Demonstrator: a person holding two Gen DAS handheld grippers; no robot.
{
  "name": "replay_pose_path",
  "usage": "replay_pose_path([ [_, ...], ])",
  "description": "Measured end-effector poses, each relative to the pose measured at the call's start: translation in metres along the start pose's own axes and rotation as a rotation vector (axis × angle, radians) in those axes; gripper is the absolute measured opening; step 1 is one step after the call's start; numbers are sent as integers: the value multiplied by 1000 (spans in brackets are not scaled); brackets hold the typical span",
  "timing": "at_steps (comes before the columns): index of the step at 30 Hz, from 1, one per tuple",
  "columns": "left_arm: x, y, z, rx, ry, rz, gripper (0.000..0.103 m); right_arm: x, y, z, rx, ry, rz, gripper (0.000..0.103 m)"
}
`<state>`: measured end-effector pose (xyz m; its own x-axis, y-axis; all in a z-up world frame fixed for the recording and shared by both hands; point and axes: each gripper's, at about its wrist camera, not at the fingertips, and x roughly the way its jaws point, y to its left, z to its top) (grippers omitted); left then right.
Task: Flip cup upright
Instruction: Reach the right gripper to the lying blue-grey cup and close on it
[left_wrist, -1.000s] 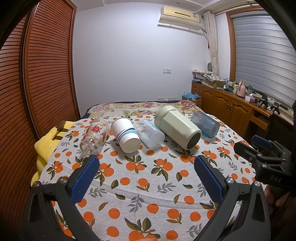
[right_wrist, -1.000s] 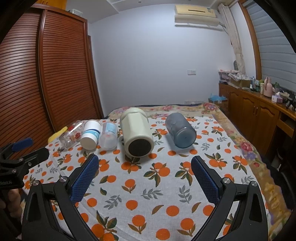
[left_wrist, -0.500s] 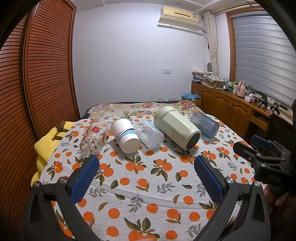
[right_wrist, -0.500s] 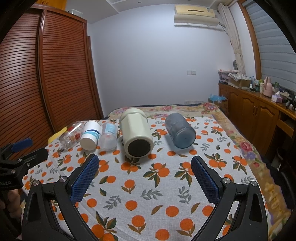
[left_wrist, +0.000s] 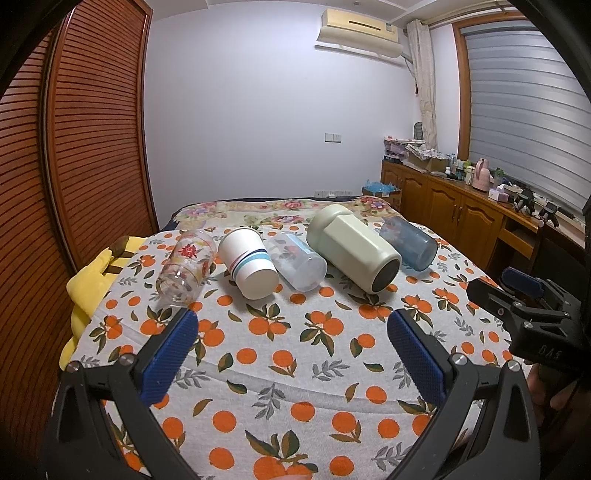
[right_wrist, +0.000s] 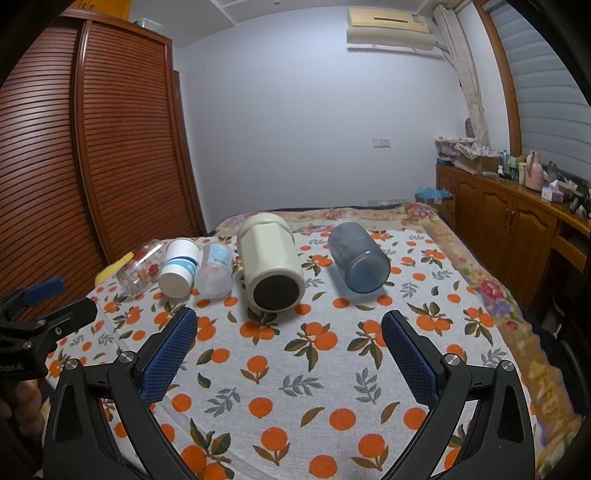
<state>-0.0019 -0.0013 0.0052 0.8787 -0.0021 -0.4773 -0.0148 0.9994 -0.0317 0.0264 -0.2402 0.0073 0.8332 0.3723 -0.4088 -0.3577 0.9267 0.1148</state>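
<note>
Several cups lie on their sides in a row on the orange-print cloth (left_wrist: 280, 354): a clear glass with a red print (left_wrist: 184, 266), a white paper cup with blue stripes (left_wrist: 249, 262), a clear plastic cup (left_wrist: 297, 264), a big cream cup (left_wrist: 352, 247) and a blue translucent cup (left_wrist: 408, 242). In the right wrist view the same row shows: glass (right_wrist: 142, 267), white cup (right_wrist: 179, 267), clear cup (right_wrist: 215, 269), cream cup (right_wrist: 271, 269), blue cup (right_wrist: 358, 256). My left gripper (left_wrist: 291, 336) is open and empty, short of the row. My right gripper (right_wrist: 288, 332) is open and empty, in front of the cream cup.
A yellow cloth (left_wrist: 88, 280) hangs at the table's left edge. A wooden slatted wardrobe (left_wrist: 74, 147) stands left. A wooden cabinet (left_wrist: 461, 214) with clutter runs along the right wall. The right gripper shows in the left wrist view (left_wrist: 524, 306); the left gripper shows in the right wrist view (right_wrist: 40, 314).
Both grippers have drifted only slightly; the cups have not moved. Both grippers stay open.
</note>
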Motion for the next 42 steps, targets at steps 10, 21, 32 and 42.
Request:
replay_pose_path([
  [10,13,3,-8,-7,28,2,103,7,-6,-5,13,25,-6,101],
  [21,46,-2,-2,16,87,-27,103,26,-30,15,-17,94,17,101],
  [32,84,-19,30,68,122,-62,103,67,-58,62,-99,137,7,97],
  [42,122,-28,58,78,144,-81,103,138,-80,81,-117,285,15,92],
])
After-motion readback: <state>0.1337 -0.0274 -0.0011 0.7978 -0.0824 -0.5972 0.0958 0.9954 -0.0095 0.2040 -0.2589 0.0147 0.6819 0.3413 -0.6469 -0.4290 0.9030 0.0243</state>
